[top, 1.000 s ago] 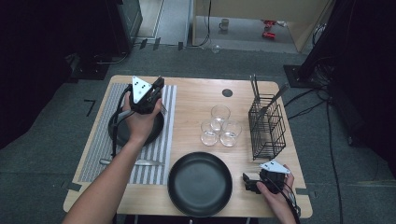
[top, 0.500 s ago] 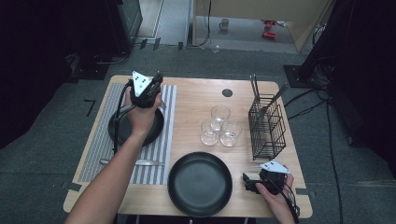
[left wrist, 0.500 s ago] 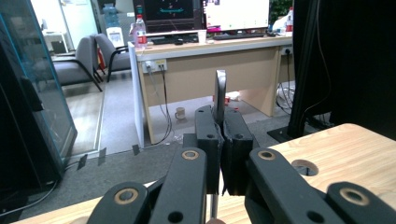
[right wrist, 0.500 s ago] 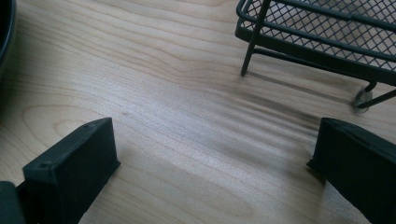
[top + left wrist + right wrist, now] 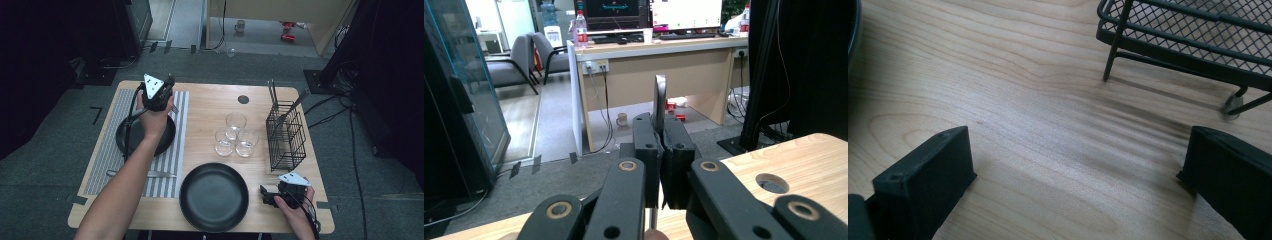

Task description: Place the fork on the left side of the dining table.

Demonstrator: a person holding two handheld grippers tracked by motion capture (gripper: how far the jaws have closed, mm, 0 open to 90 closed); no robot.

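- Nearest the person, the right gripper (image 5: 266,195) rests on the wooden table (image 5: 210,105) by its front right edge, jaws spread wide with only bare wood between them.
- Just to its left lies a large black plate (image 5: 214,196), its rim reaching close to the table's front edge.
- Past the right gripper stands the black wire cutlery rack (image 5: 285,135), near the right edge; in the right gripper view its foot (image 5: 1106,76) stands apart from the jaws.
- Three clear glasses (image 5: 235,135) cluster mid-table, touching or nearly so, with bare wood between them and the rack.
- On the left, a table knife (image 5: 142,174) lies on the striped placemat (image 5: 172,165), near a smaller black plate (image 5: 127,137).
- The left gripper (image 5: 662,142) is held above the mat's far end, clamped tight on a thin metal utensil handle (image 5: 659,100) standing upright between its pads.
- Beyond it the tabletop has a round cable hole (image 5: 243,99), then the far edge.
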